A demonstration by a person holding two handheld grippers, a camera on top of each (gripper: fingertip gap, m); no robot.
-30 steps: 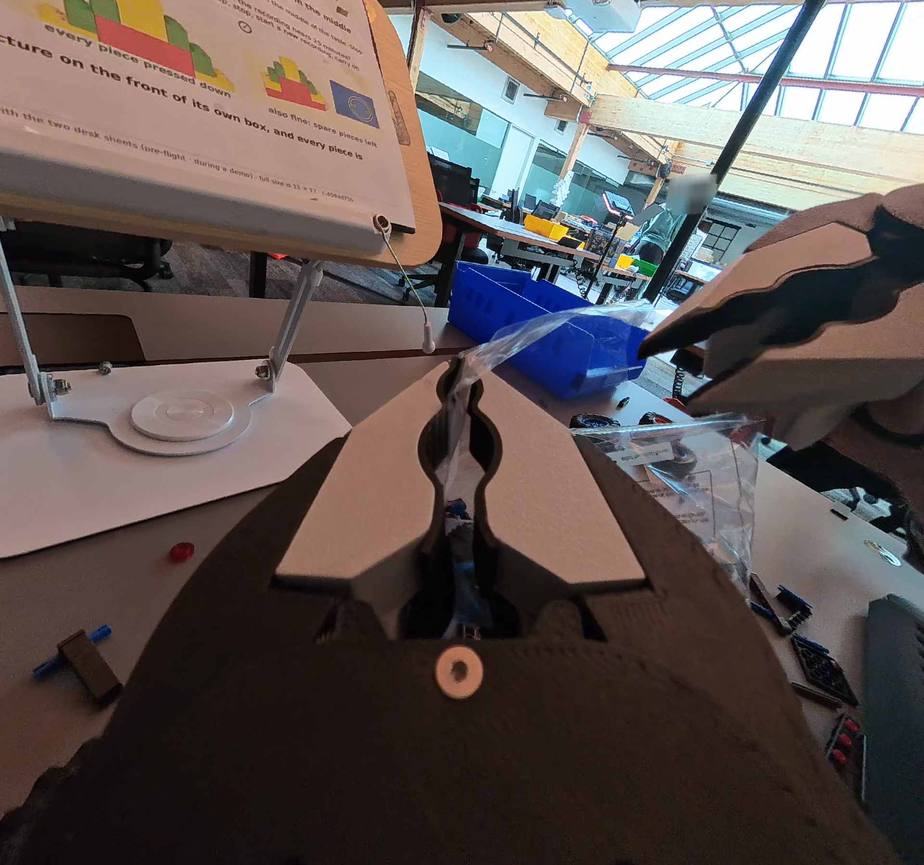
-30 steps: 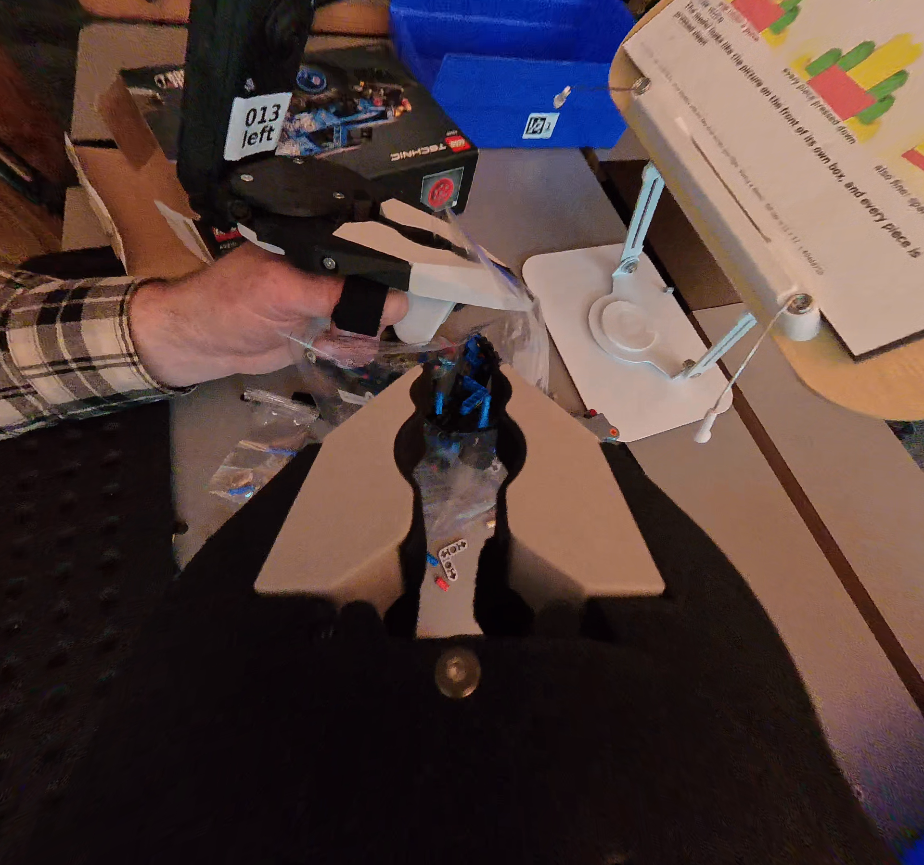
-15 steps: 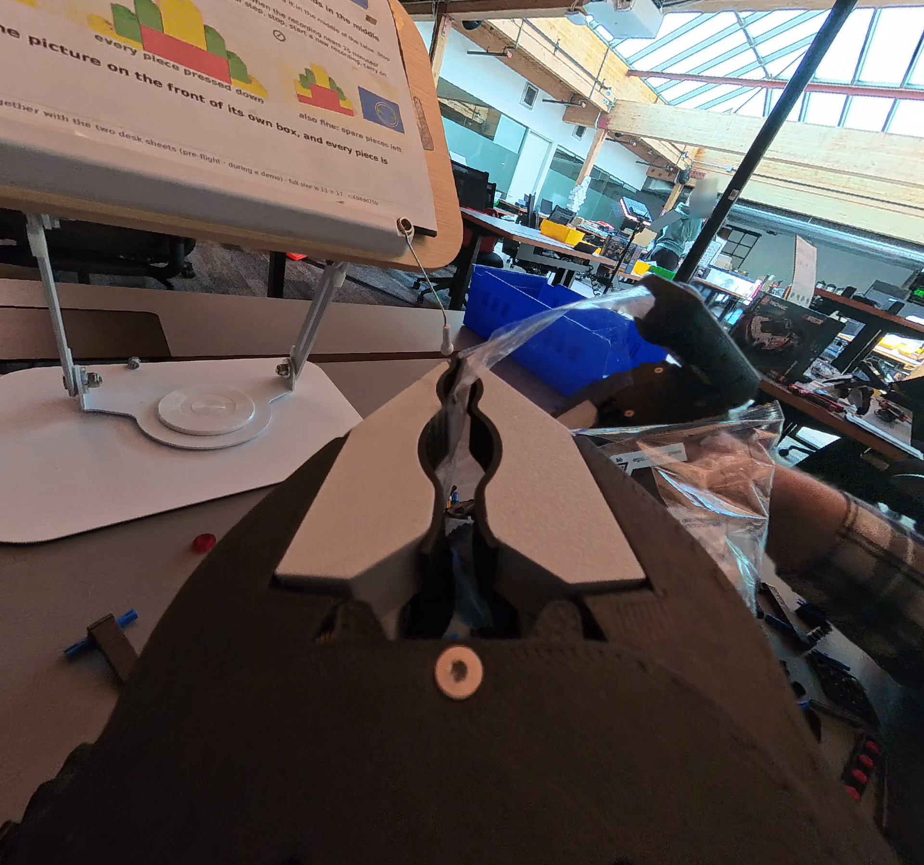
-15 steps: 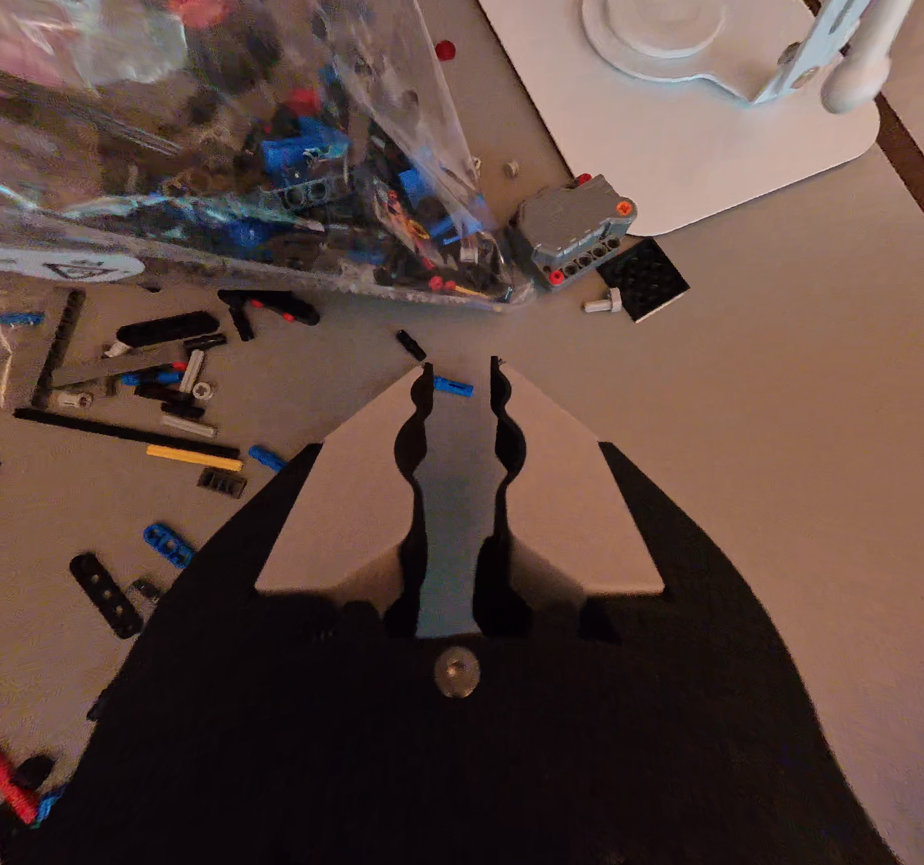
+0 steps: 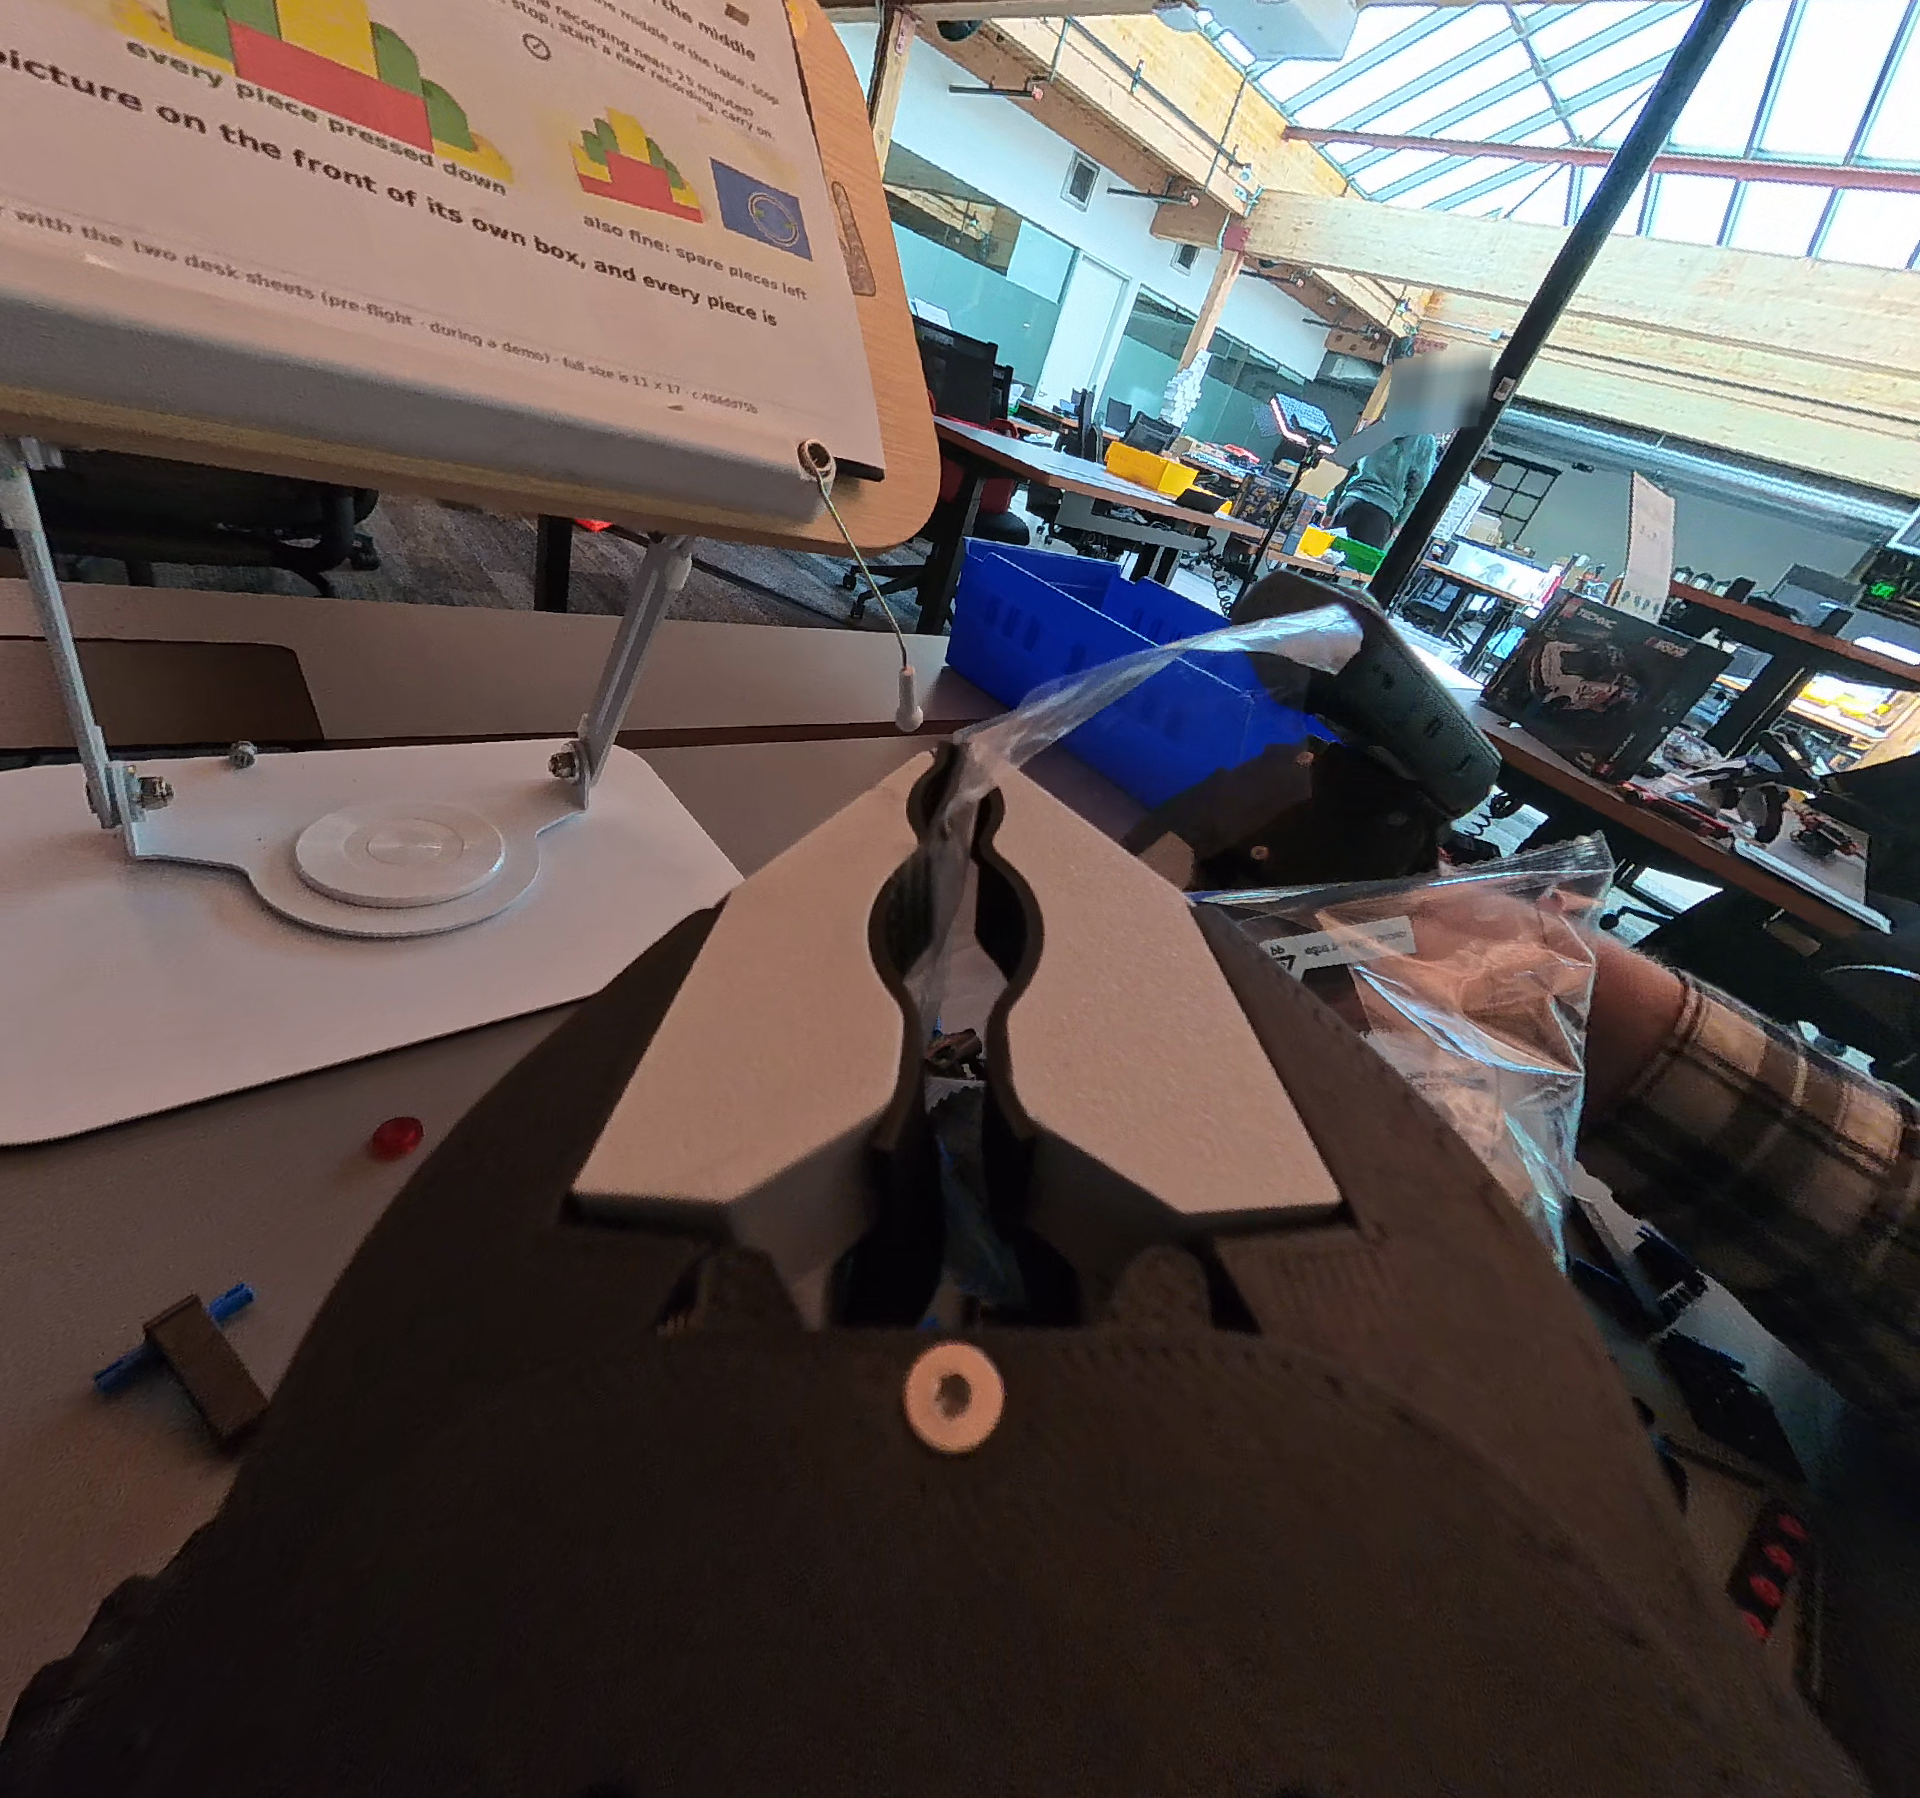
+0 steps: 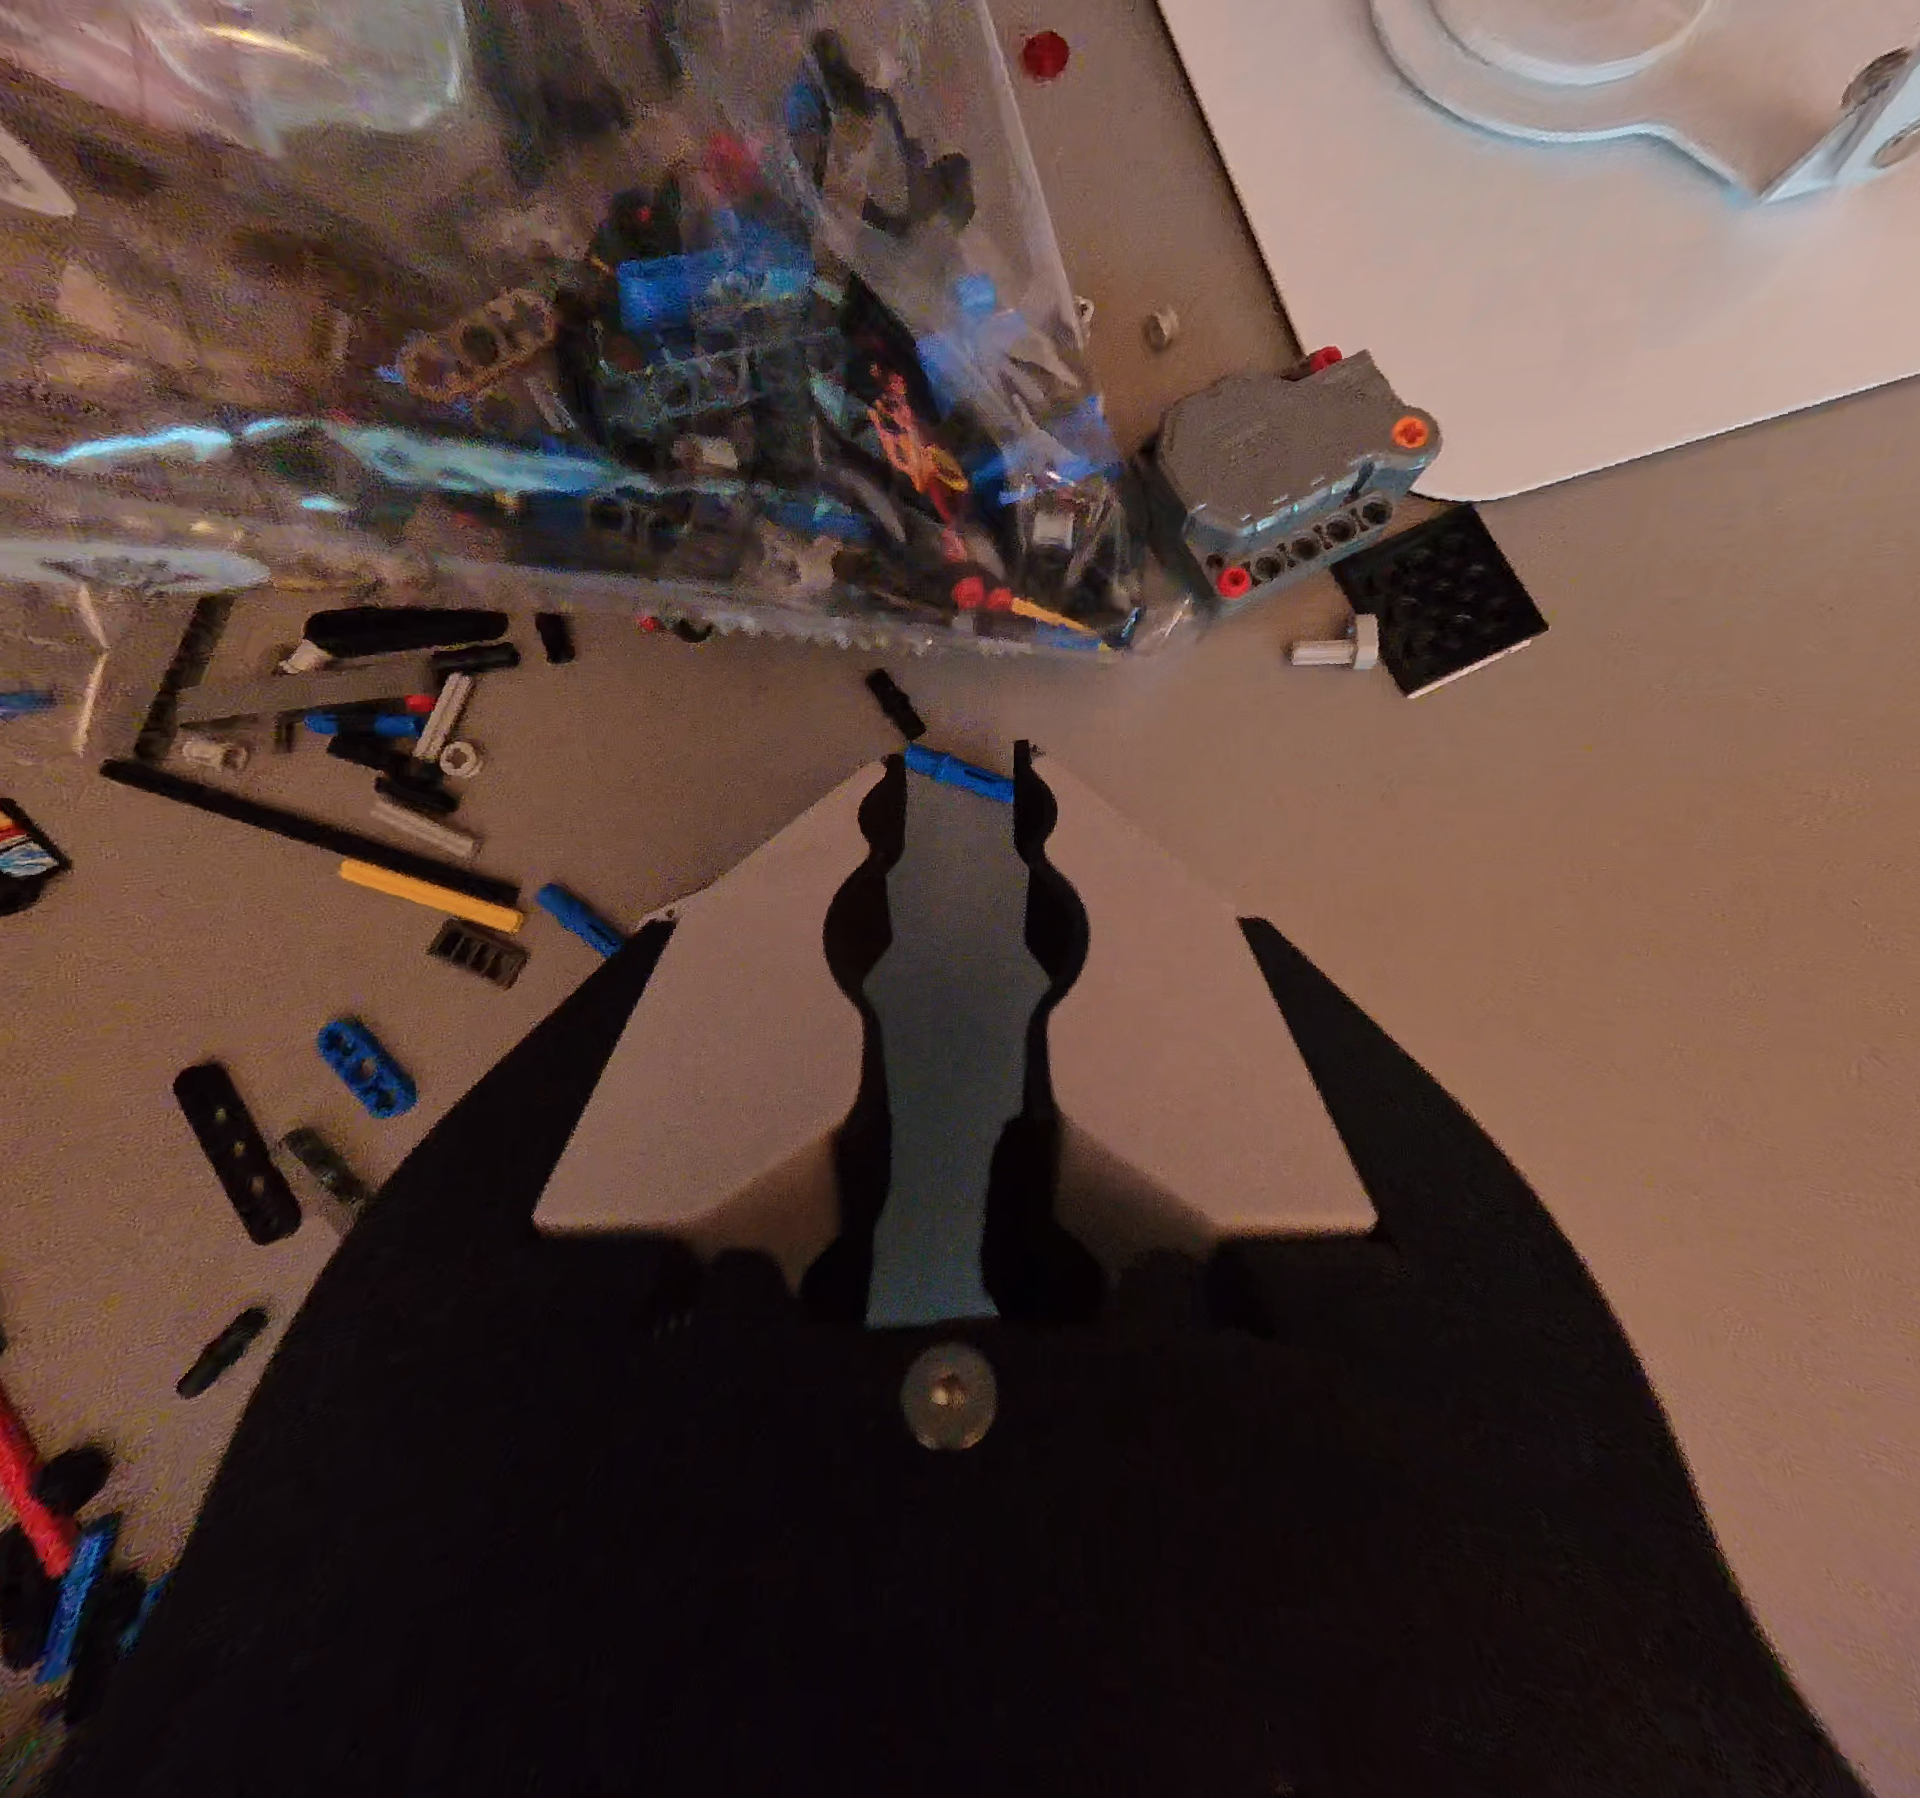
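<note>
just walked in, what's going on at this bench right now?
A person is working two handheld grippers over a table strewn with small building-toy parts. The left gripper is shut on the edge of a clear plastic bag full of parts, holding it up. The right gripper is open and empty, low over the table, with a blue pin between its tips. A grey motor block lies beside the bag.

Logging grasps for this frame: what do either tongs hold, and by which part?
The left tongs pinch the clear plastic bag by its upper edge. The right tongs are open, holding nothing.
</note>
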